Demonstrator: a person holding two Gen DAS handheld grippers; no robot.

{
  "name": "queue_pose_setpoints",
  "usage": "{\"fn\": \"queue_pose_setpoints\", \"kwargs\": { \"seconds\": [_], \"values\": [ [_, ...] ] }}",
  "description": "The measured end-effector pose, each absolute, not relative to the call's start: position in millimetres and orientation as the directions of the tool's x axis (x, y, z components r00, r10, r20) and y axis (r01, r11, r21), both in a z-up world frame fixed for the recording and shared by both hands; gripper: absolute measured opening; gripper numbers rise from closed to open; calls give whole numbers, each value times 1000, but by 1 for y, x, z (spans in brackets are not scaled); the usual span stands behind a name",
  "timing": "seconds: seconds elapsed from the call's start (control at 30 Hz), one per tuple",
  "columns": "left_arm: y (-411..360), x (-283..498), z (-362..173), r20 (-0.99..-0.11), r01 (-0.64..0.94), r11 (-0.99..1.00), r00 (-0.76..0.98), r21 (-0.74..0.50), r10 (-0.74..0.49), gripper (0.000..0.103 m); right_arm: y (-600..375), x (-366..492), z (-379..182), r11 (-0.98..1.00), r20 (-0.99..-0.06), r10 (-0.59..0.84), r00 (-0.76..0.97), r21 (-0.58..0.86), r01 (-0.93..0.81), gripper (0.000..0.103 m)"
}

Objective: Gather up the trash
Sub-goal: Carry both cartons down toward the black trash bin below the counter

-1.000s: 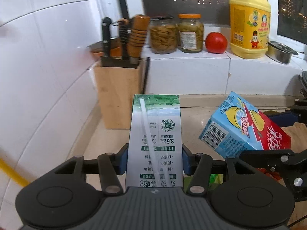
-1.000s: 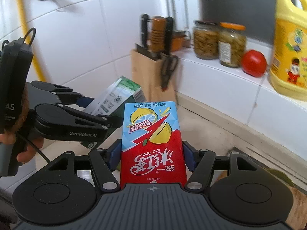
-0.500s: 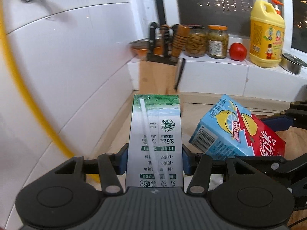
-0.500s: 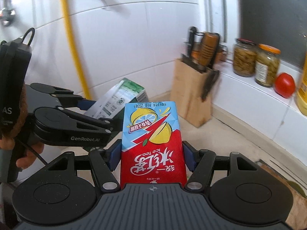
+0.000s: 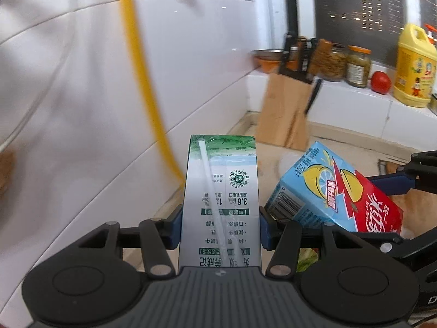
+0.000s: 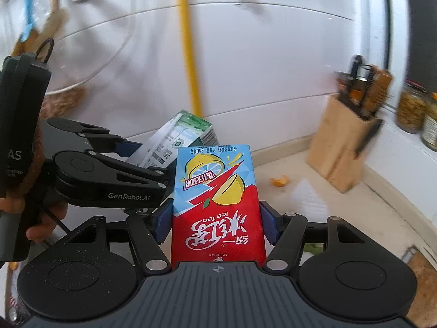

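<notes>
Both views now swing leftward across the kitchen compared with a second ago. In the left wrist view the knife block (image 5: 284, 112), once straight ahead, sits off to the upper right, and the jars (image 5: 357, 67), tomato (image 5: 380, 82) and yellow detergent bottle (image 5: 415, 65) crowd the right edge. A yellow pipe (image 5: 142, 82), earlier only a sliver at the left, now crosses the white tiled wall (image 5: 68, 109). In the right wrist view an orange scrap (image 6: 279, 181) appears on the surface (image 6: 314, 199), and hanging utensils (image 6: 30, 16) come into sight at the upper left.
</notes>
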State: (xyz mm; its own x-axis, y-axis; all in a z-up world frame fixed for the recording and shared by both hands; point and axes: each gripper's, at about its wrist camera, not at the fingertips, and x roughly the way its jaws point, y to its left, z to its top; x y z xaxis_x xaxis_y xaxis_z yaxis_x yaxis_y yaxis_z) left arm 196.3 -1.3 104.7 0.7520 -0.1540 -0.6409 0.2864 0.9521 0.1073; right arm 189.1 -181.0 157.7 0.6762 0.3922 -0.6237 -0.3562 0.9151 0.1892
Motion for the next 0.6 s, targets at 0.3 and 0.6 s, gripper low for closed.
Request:
{"fn": "queue_pose_setpoints", "kwargs": {
  "seconds": [0.3,0.6],
  "values": [
    [64,172,90,-663,140,986,747,88,-47,46,-118,185,152,859,-635,482,604,206,-469,71],
    [120,152,70,-691,20,998,723,63,30,46,-57,181,147,799,-653,544,527,211,-563,71]
  ]
}}
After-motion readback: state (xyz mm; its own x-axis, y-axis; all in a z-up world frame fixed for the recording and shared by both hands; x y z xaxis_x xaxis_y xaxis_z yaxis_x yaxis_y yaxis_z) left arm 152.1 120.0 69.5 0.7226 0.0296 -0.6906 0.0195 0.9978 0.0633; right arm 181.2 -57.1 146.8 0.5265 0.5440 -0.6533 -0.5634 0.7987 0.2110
